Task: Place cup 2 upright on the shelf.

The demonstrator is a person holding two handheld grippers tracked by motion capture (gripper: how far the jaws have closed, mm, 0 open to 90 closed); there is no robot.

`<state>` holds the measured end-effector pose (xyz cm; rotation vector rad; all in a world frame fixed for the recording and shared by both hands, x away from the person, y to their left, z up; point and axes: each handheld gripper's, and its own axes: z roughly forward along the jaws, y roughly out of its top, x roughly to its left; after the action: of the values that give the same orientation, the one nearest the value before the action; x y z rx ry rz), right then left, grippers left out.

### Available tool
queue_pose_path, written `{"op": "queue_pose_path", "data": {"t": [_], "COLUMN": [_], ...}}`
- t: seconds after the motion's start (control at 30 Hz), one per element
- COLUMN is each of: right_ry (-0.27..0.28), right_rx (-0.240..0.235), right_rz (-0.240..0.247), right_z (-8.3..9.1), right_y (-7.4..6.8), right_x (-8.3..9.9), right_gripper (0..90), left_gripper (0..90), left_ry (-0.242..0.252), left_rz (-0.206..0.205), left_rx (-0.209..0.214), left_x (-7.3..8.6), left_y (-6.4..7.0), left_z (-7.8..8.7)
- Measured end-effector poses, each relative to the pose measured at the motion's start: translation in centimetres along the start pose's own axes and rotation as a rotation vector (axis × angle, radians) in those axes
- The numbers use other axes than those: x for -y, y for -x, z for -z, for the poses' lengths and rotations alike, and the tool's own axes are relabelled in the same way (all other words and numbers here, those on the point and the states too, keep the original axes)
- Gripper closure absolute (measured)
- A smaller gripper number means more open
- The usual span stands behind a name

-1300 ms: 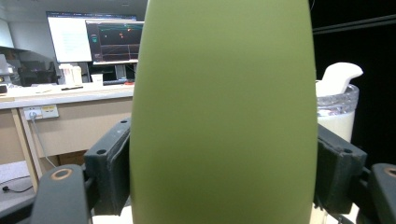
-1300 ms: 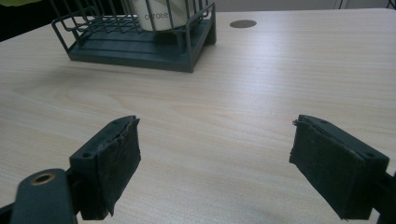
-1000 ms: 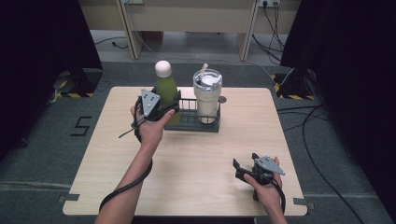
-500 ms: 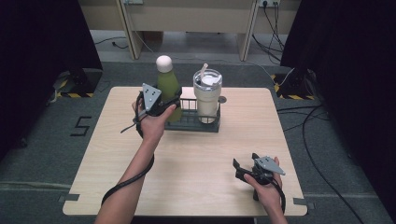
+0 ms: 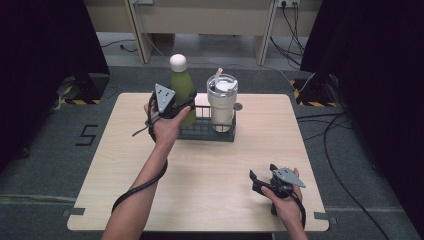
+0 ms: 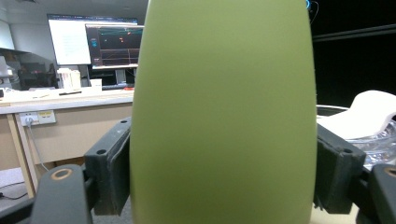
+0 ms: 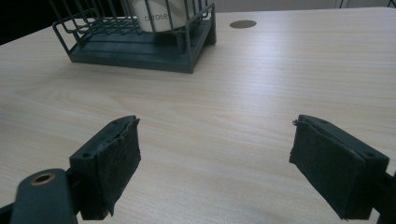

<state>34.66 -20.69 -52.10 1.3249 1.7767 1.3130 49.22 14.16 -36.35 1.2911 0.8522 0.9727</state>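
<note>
My left gripper [image 5: 181, 107] is shut on a green bottle [image 5: 182, 86] with a white round cap, holding it upright over the left end of a dark wire rack [image 5: 206, 132]. In the left gripper view the bottle [image 6: 224, 112] sits squeezed between both pads. A clear tumbler [image 5: 221, 102] with a lid and straw stands in the rack's right end. In the right gripper view the rack [image 7: 140, 46] has its left part bare and the tumbler [image 7: 156, 11] at the right. My right gripper [image 5: 258, 180] rests open near the table's front right, nothing between its jaws [image 7: 215, 163].
The wooden table [image 5: 125, 165] has a small round grommet [image 5: 238, 106] behind the rack. A wooden bench [image 5: 200, 20] stands beyond the table, and cables lie on the floor at the right [image 5: 325, 125]. Monitors [image 6: 93, 44] show far off.
My left gripper has raised the green bottle a little and shifted it slightly right. The right gripper has stayed where it was.
</note>
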Motion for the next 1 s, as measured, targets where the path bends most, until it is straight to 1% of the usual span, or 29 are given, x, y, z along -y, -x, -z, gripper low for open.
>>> {"op": "queue_pose_path", "data": {"t": [0.67,1.0], "right_ry": [0.001,0.002], "right_rx": [-0.001,-0.002], "right_rz": [-0.001,-0.001], "right_z": [0.0,0.0], "right_y": [0.0,0.0], "right_x": [0.0,0.0], "right_gripper": [15.4,15.4], "left_gripper": [21.6,21.5], "left_ry": [-0.009,-0.018], "left_rz": [0.017,0.016], "left_rx": [-0.01,-0.013], "left_x": [0.1,0.2], "left_y": [-0.3,-0.4], "left_z": [-1.5,-2.3]}}
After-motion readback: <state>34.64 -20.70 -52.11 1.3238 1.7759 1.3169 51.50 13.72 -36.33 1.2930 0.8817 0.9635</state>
